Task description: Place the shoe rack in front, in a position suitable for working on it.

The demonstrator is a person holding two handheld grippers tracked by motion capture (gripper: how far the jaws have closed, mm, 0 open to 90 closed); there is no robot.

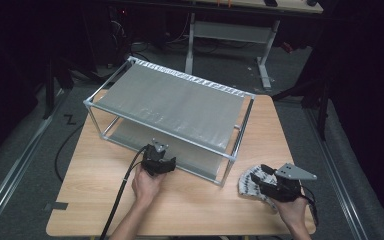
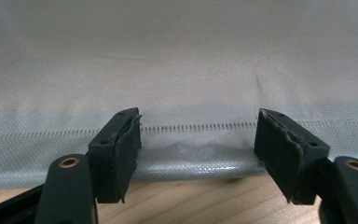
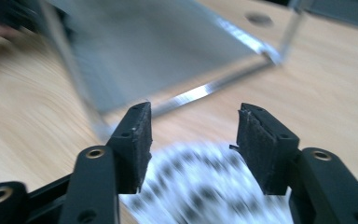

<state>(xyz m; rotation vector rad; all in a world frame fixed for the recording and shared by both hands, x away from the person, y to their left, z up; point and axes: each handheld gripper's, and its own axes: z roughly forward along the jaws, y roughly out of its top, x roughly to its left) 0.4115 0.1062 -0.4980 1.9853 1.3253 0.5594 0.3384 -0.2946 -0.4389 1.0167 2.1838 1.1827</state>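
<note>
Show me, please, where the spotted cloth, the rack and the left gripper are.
spotted cloth (image 1: 247,183), high view, its left part.
rack (image 1: 170,131), high view, front top bar.
left gripper (image 2: 198,142), left gripper view, between its open jaws.

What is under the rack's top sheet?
Under the top sheet a lower grey sheet shows at the front; the top sheet covers its back part.

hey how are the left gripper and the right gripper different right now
The left gripper points at the grey fabric shelf of the rack, at its lower fabric edge; the right gripper sits over a spotted cloth. The right gripper carries a grey plate; the left gripper doesn't obviously. Both have their jaws open, holding nothing.
</note>
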